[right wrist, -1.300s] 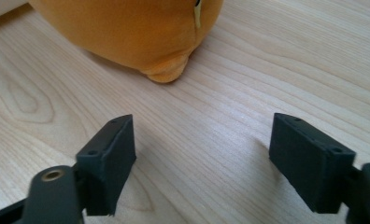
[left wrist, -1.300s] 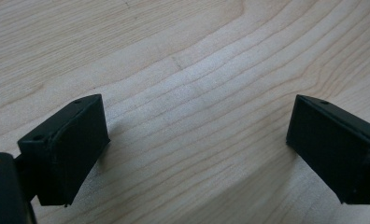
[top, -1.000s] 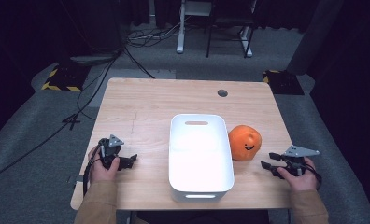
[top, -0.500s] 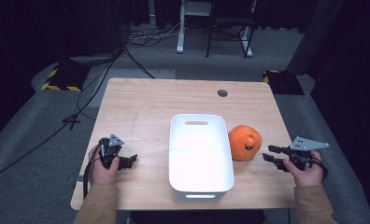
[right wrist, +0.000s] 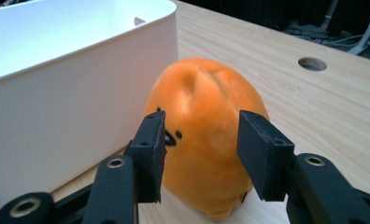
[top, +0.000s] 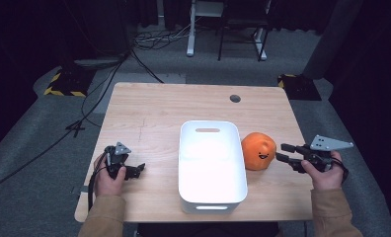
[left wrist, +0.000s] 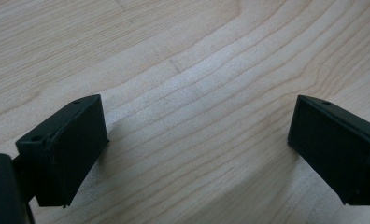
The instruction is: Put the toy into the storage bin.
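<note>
Step in hand: approach to the orange plush toy (top: 258, 151); by judgement, the aim is to lift it into the white bin (top: 212, 197) beside it. No grip is made yet.
Left tongs: the left gripper (top: 138, 169) rests low over the desk (top: 154, 106) near its left edge, in the person's left hand (top: 108, 176), well apart from the bin.
Left tongs, opening: jaws stand wide apart in the left gripper view, with bare wood grain between them (left wrist: 197, 140); nothing held, nothing touched.
Bin: sits at the middle of the desk towards the front edge; interior empty as far as the high view shows.
Toy, location: stands on the desk just beside the right wall of the bin, between the bin and the right edge. Whether it touches the wall cannot be told.
Right tongs: the right gripper (top: 284, 152) is held level off the desk at the right edge, in the right hand (top: 324, 173), pointing at the toy.
Right tongs, opening: about half open, having just narrowed; in the right gripper view (right wrist: 199, 149) the jaws frame the toy (right wrist: 206, 140) but lie short of it, with no pad pressing on it.
Next move, requirement: advance towards the toy until the pads straddle its body, then close. The jaws look narrower than the toy, so reopening may be needed.
Risk: a soft round body may slip or be pushed against the bin.
</note>
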Demonstrator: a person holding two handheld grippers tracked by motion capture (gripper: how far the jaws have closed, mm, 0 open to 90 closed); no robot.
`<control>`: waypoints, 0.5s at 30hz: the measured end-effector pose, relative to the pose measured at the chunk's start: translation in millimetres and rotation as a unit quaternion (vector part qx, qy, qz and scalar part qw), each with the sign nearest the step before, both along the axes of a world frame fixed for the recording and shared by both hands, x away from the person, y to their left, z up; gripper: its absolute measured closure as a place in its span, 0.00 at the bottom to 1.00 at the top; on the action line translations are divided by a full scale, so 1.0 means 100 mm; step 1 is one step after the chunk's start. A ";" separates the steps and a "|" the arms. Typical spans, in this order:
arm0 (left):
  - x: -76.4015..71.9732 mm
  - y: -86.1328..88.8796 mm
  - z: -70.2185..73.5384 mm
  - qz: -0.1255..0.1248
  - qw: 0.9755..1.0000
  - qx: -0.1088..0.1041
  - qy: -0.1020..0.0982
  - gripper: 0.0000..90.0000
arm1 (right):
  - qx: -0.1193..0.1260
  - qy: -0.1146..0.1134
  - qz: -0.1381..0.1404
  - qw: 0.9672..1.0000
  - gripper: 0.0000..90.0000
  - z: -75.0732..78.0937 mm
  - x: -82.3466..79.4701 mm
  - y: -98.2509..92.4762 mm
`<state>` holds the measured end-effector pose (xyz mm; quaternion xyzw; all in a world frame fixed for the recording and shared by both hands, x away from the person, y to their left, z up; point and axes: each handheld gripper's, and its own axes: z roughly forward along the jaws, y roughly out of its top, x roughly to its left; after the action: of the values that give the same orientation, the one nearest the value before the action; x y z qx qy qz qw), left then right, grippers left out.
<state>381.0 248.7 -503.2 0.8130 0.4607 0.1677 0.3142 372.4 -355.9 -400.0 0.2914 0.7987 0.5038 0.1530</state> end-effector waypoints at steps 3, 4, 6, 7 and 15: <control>0.00 0.00 0.00 0.000 1.000 0.000 0.000 0.06 | 0.001 -0.011 0.003 1.000 0.59 0.03 0.05 0.05; 0.00 0.00 0.00 0.000 1.000 0.000 0.000 0.06 | 0.001 -0.017 0.004 1.000 0.59 0.04 0.06 0.06; 0.00 0.00 0.00 0.000 1.000 0.000 0.000 0.06 | 0.004 -0.024 0.007 1.000 0.59 0.05 0.11 0.09; 0.00 0.00 0.00 0.000 1.000 0.000 0.000 0.06 | 0.005 -0.028 0.008 1.000 0.59 0.05 0.13 0.10; 0.00 0.00 0.00 0.000 1.000 0.000 0.000 0.06 | 0.013 -0.027 0.012 0.999 0.59 0.01 0.32 0.19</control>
<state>381.0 248.7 -503.2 0.8130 0.4607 0.1675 0.3142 404.2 -336.8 -398.9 0.2698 0.7909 0.5241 0.1646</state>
